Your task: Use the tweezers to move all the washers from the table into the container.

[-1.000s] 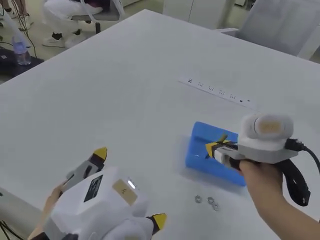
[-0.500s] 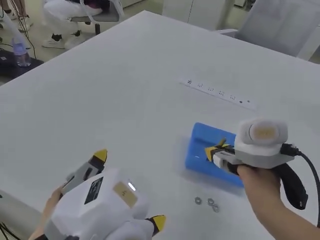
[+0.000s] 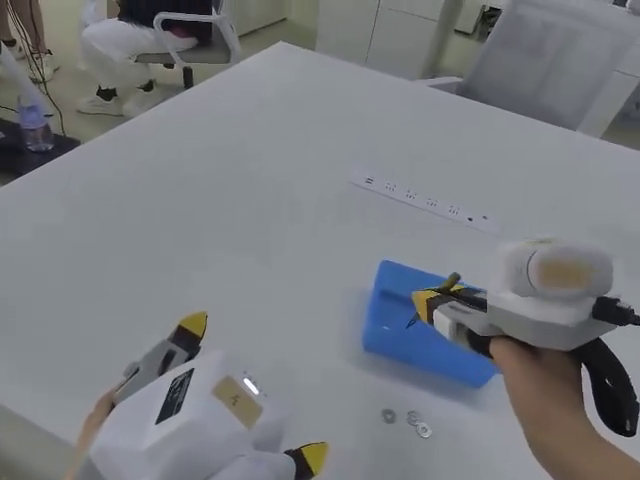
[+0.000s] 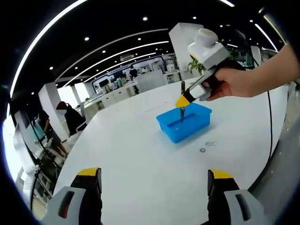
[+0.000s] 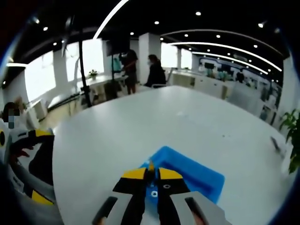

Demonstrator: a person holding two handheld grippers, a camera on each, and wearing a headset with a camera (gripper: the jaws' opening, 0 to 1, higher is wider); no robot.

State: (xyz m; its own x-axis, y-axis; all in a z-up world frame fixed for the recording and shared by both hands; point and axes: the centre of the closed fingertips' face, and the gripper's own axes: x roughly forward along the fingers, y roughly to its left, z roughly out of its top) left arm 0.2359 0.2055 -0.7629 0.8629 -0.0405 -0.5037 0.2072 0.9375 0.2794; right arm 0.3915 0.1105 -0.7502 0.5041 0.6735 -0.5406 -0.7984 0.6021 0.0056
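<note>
The right gripper (image 3: 428, 300) is clamped on the tweezers (image 4: 182, 108), a thin dark pair. The left gripper view shows them pointing down over the inside of the blue container (image 3: 390, 335). In the right gripper view they are a mere sliver between the yellow-tipped jaws. 3 small silvery washers (image 3: 412, 418) lie clustered on the white table (image 3: 250, 200) just beside the container's near wall, near the right gripper. The left gripper (image 3: 250, 392) hangs well apart from them, its jaws spread wide with nothing between.

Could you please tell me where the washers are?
In the head view, the three washers lie in a cluster on the white table, close beside the blue container on its side nearest the person.
</note>
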